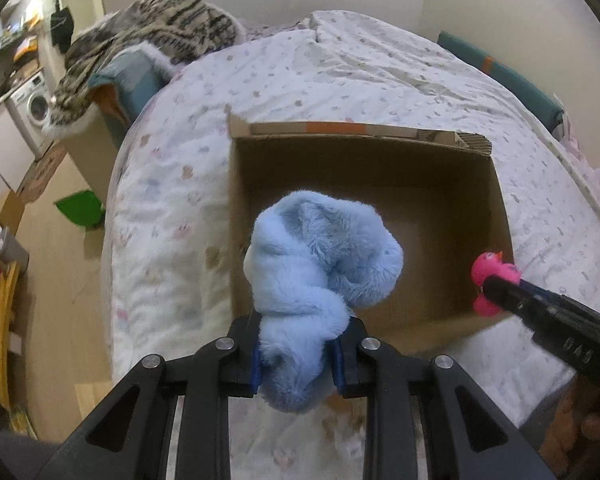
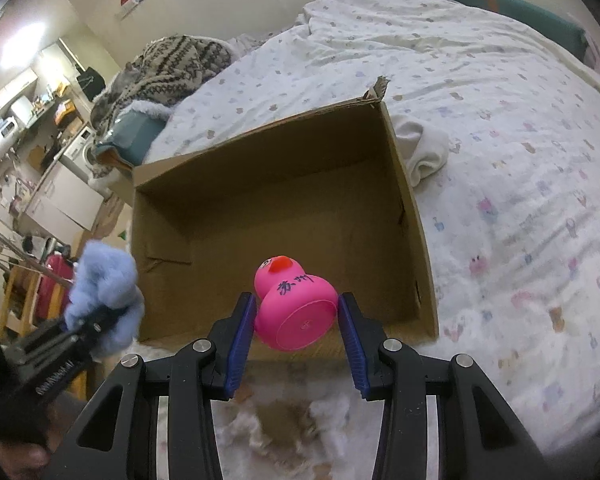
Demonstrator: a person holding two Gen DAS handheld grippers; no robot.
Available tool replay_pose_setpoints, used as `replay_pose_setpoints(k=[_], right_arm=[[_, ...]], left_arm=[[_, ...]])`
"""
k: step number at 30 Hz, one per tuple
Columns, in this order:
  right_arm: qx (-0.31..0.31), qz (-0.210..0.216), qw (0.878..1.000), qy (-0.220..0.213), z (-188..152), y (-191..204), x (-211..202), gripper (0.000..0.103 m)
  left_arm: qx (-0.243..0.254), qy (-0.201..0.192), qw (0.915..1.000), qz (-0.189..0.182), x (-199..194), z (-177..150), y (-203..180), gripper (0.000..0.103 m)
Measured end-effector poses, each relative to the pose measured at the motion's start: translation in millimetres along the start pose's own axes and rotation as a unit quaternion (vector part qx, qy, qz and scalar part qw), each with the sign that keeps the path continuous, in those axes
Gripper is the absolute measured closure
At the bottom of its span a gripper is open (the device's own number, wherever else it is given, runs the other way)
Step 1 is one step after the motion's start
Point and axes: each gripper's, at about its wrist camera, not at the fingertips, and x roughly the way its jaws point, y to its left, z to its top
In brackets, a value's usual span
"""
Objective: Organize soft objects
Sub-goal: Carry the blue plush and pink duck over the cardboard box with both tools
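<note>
Our L gripper [image 1: 298,360] is clamped on blue plush [image 1: 320,264], box [image 1: 440,184] at 12. R gripper [image 2: 297,326] fingers stand half-open round the pink duck [image 2: 296,308]; whether they pinch it we can't tell.

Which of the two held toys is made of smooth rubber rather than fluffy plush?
The pink rubber duck, between the right gripper's fingers at the cardboard box's near edge. The blue plush toy in the left gripper is furry.

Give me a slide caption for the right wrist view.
Right gripper holds a pink duck above an open cardboard box on the bed.
</note>
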Motion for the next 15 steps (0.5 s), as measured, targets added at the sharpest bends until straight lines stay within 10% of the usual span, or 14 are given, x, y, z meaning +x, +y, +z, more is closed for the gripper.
replay_pose_setpoints(k=[15], right_arm=[[-0.011, -0.033, 0.998, 0.044, -13.3, -7.3, 46.2, 0.059]], left_arm=[[0.004, 0.039, 0.9992, 0.006, 65.8, -19.1, -5.4, 0.079]])
